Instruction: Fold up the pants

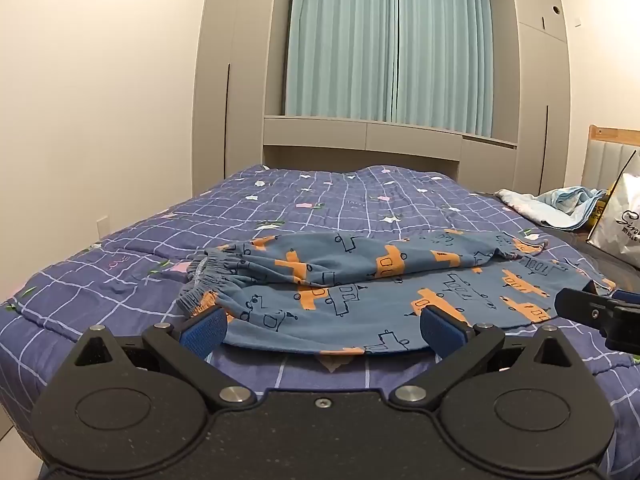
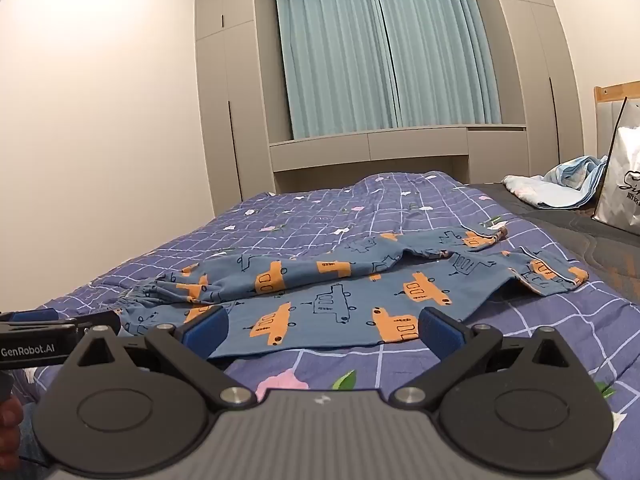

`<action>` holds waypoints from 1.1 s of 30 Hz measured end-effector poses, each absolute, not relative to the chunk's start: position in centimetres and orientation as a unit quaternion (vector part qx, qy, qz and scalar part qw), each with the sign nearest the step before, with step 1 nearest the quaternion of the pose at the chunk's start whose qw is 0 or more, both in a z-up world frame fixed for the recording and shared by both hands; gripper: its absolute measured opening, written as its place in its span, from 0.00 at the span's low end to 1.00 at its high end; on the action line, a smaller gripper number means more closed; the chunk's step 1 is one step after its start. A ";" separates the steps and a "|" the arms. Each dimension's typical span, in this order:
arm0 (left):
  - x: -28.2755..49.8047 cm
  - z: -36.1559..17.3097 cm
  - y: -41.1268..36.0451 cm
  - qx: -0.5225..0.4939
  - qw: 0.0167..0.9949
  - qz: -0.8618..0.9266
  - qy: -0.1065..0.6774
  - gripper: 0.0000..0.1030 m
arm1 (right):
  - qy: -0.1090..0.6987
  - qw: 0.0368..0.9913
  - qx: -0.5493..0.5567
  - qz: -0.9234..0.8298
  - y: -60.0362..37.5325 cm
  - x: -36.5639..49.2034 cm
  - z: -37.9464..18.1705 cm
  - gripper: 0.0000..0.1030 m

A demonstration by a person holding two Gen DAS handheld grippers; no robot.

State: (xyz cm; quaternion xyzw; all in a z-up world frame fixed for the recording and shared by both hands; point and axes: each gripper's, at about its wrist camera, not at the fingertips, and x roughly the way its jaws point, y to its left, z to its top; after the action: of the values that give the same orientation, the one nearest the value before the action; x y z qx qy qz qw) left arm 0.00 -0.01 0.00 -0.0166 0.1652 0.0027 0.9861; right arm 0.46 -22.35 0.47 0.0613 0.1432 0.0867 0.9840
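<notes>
Left wrist view: pants point(image 1: 360, 292) lie lengthwise-folded on the bed point(image 1: 120, 264); left tongs point(image 1: 324, 326) and right tongs point(image 2: 322, 330) gape wide, empty, at the near edge. Next, likely: grip the ends, fold across.

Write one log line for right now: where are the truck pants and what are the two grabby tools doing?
pants: flat on bed quilt, one leg over the other | left tool: open at near edge | right tool: open at near edge | fold: not begun
</notes>
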 end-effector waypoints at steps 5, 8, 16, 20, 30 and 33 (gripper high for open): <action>0.0 0.0 0.0 -0.017 0.987 0.003 0.163 1.00 | 0.140 0.984 0.063 0.086 -22.4 0.4 0.5 1.00; 0.0 0.0 0.0 -0.016 0.987 0.004 0.162 1.00 | 0.140 0.985 0.063 0.085 -22.4 0.4 0.5 1.00; 0.0 0.0 -0.1 -0.016 0.986 0.003 0.164 1.00 | 0.141 0.984 0.065 0.085 -22.4 0.5 0.5 1.00; 0.0 0.0 -0.1 -0.016 0.986 0.003 0.164 1.00 | 0.141 0.984 0.065 0.085 -22.2 0.5 0.4 1.00; -0.1 0.0 -0.3 -0.017 0.986 0.003 0.164 1.00 | 0.143 0.984 0.068 0.086 -22.3 0.4 0.4 1.00; -0.1 0.0 -0.3 -0.017 0.986 0.003 0.164 1.00 | 0.143 0.984 0.069 0.086 -22.3 0.4 0.4 1.00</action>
State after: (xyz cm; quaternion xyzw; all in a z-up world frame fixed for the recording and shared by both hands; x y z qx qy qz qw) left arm -0.05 -0.35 -0.04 -0.0171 0.1639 0.0026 0.9863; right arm 0.43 -22.35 0.41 0.0686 0.1427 0.0864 0.9836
